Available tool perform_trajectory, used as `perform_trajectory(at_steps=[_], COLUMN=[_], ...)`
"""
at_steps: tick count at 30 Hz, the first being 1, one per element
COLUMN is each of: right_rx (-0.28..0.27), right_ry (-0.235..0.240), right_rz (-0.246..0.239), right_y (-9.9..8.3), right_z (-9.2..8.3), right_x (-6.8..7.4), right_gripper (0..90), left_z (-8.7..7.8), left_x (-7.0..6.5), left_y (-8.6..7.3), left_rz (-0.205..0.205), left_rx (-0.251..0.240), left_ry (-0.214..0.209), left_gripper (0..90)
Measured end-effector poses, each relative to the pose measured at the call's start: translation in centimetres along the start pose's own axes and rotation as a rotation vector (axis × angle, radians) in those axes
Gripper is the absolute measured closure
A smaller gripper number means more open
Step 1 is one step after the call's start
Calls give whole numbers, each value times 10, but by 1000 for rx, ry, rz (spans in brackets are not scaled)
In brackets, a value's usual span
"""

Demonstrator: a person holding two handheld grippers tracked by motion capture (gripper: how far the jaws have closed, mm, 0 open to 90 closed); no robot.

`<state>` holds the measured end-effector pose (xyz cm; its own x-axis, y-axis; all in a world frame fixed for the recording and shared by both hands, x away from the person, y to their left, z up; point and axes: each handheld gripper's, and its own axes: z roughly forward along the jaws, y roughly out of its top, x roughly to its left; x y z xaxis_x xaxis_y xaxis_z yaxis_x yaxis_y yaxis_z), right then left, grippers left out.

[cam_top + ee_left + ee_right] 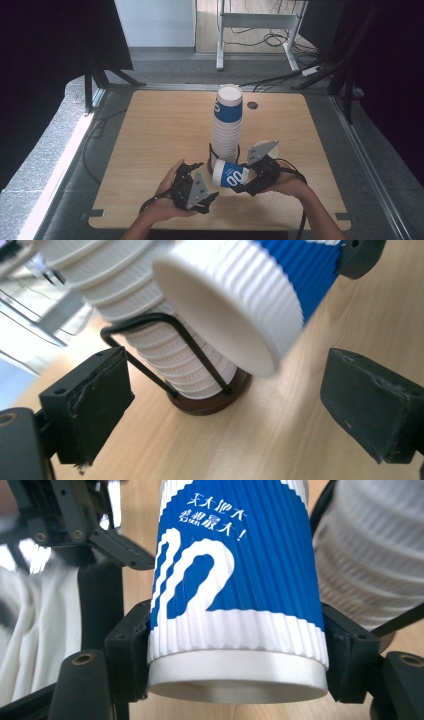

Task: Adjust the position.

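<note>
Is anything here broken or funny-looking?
Yes, a little: the left gripper has a torn, ragged black pad. The blue-and-white cup lies sideways, clamped in the right gripper, beside the upright cup stack.

The cup stack [227, 125] stands in a holder [214, 156] mid-worktop [160, 130]. Just before the stack, a cup [229, 174] lies sideways; left gripper [206, 198] left of it, right gripper [248, 176] right.

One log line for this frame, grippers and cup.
left gripper: open, empty | right gripper: shut on cup | cup: lying sideways, off table | stack: upright in holder
</note>
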<state>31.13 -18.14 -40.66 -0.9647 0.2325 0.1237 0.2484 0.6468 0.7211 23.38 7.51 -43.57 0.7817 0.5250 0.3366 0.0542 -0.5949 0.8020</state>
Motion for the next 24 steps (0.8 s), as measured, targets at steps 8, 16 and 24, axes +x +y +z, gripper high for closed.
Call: perform_trajectory(at_steps=[8,16,24], right_rx=[-180,-409,-498], right_ry=[-55,-110,-116], right_rz=[23,53,68], right_y=[-9,-22,-34], right_z=[-4,0,18], right_x=[8,15,21], right_gripper=[278,277,277], left_z=[-4,-5,-2], left_x=[14,25,33], left_y=[-11,-17,-22], left_rz=[-252,-418,-544], left_rx=[-72,-138,-188], left_ry=[-126,-215,-262], left_gripper=[73,74,74])
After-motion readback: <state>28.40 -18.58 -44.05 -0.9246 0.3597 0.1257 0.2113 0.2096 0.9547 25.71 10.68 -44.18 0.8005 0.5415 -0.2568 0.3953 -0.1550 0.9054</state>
